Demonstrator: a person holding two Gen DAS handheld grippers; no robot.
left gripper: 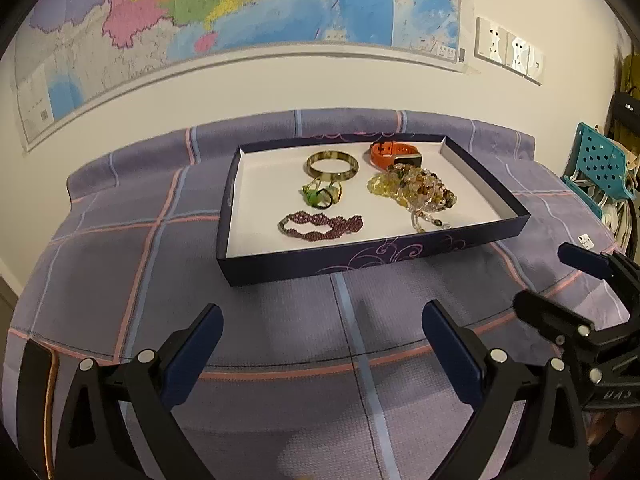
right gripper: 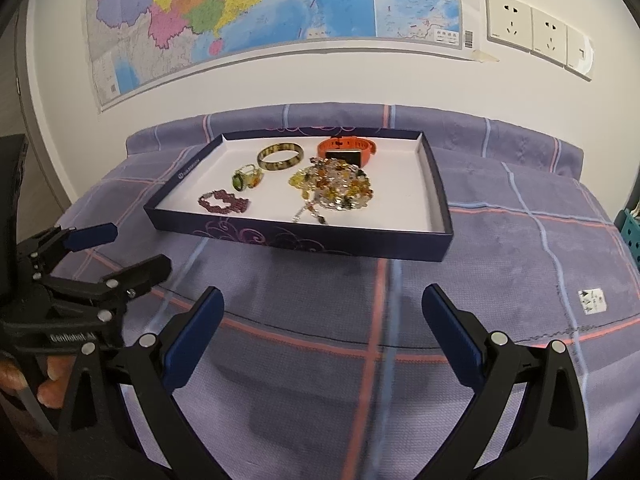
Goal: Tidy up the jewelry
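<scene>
A dark purple tray [left gripper: 280, 266] [right gripper: 296, 240] with a white floor stands on the checked cloth. In it lie an amber bangle [left gripper: 332, 164] [right gripper: 280, 157], an orange watch [left gripper: 394, 155] [right gripper: 347, 150], a pile of yellow bead strands [left gripper: 416, 191] [right gripper: 334, 188], green rings [left gripper: 322, 195] [right gripper: 247, 178] and a purple bead bracelet [left gripper: 320, 225] [right gripper: 224, 202]. My left gripper [left gripper: 322, 328] [right gripper: 132, 250] is open and empty, in front of the tray. My right gripper [right gripper: 322, 308] [left gripper: 548, 276] is open and empty, beside it to the right.
The table is covered by a purple cloth [left gripper: 280, 360] with pink and blue stripes. A map [left gripper: 200, 20] and wall sockets [right gripper: 536, 32] are on the wall behind. A teal perforated chair [left gripper: 600, 160] stands at the right. A small white tag [right gripper: 592, 300] lies on the cloth.
</scene>
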